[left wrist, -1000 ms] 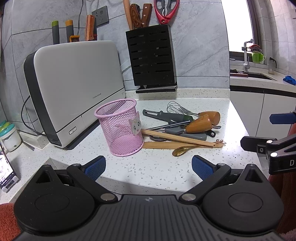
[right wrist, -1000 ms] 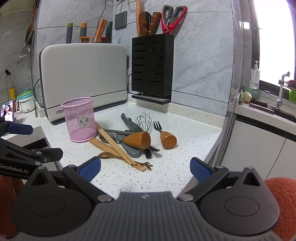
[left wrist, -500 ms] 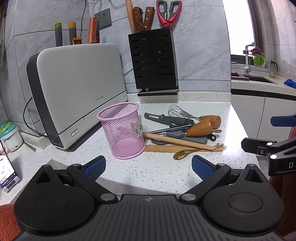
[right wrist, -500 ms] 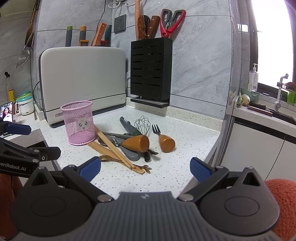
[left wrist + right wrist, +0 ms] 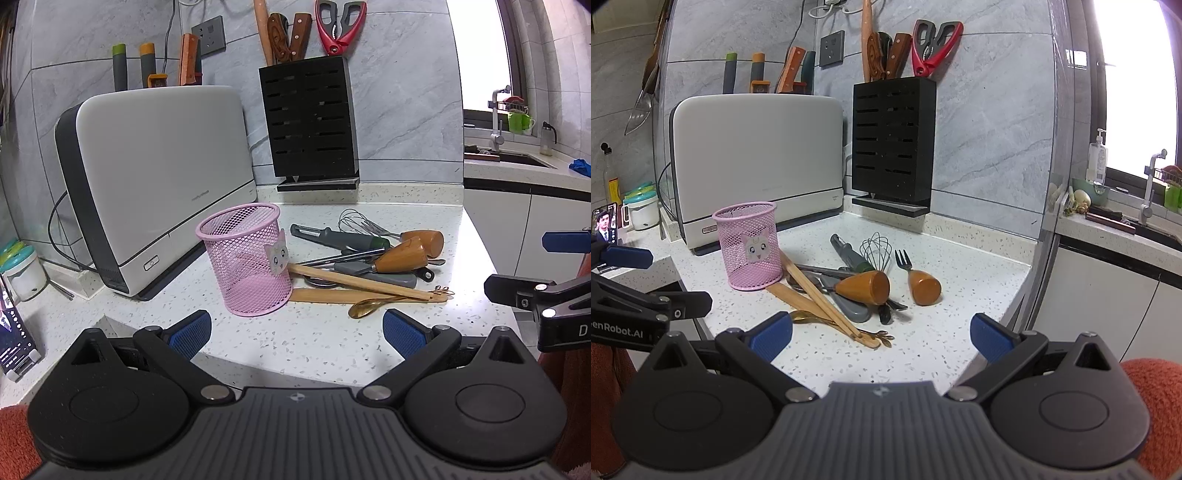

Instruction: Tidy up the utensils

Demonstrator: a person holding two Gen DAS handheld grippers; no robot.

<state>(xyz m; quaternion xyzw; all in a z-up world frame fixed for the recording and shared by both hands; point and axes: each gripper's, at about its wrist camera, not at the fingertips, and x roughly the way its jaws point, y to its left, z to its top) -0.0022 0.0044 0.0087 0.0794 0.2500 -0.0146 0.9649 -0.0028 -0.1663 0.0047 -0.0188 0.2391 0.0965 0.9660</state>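
With both our left gripper (image 5: 297,328) and right gripper (image 5: 881,334) spread wide and empty, we should pinch one loose piece, such as the chopsticks (image 5: 820,301), from the utensil pile (image 5: 864,284) just right of the empty pink mesh cup (image 5: 750,243).

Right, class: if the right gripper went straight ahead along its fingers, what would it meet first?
Probably the right gripper, open and empty, would first reach the near ends of the wooden chopsticks and gold spoon at the pile's front edge. Depth is uncertain.
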